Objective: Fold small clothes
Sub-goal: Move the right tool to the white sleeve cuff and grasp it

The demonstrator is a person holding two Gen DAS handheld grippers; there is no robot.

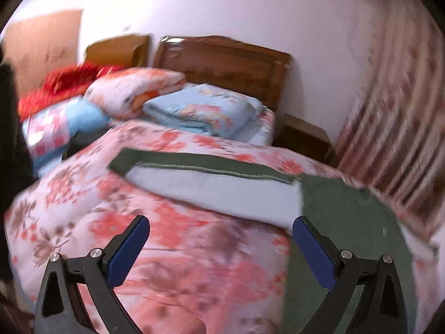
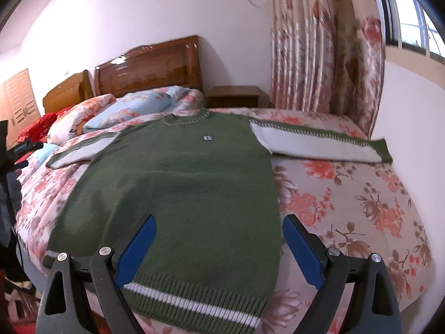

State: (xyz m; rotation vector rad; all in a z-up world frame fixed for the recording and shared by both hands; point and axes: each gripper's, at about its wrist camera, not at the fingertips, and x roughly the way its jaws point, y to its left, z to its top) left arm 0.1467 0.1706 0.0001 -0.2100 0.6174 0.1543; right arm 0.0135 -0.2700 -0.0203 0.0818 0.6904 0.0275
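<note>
Left wrist view (blurred): the left tool [image 1: 221,246] is hovering released over the flowered quilt [image 1: 178,250], its blue pads [image 1: 314,253] standing wide apart and grasping nothing. The green sweater [image 1: 342,222] is lying on the quilt ahead and to the right of the tool; the right pad is showing against the sweater's body. One white-and-green sleeve [image 1: 211,186] is stretching out ahead of the tool, from the sweater's body toward the left. Farther ahead, folded blankets [image 1: 203,108] are sitting piled by a wooden headboard [image 1: 222,64]. A flowered curtain [image 1: 389,128] is hanging at far right.

Right wrist view: the right tool [image 2: 219,249] is hovering released above the sweater's [image 2: 178,183] lower part, its pads [image 2: 136,253] spread and gripping nothing. The sweater is lying flat, front up, on the quilt [image 2: 347,203], directly ahead of and under the tool, with its striped hem [image 2: 194,303] nearest the tool and its collar [image 2: 189,119] farthest. One sleeve [image 2: 319,142] is extending ahead and to the right; the other sleeve [image 2: 75,153] is extending ahead and to the left. A small badge [image 2: 207,137] is showing on the chest. Beyond, the headboard [image 2: 150,69], a nightstand [image 2: 233,96] and the curtain [image 2: 325,44] are standing.
</note>
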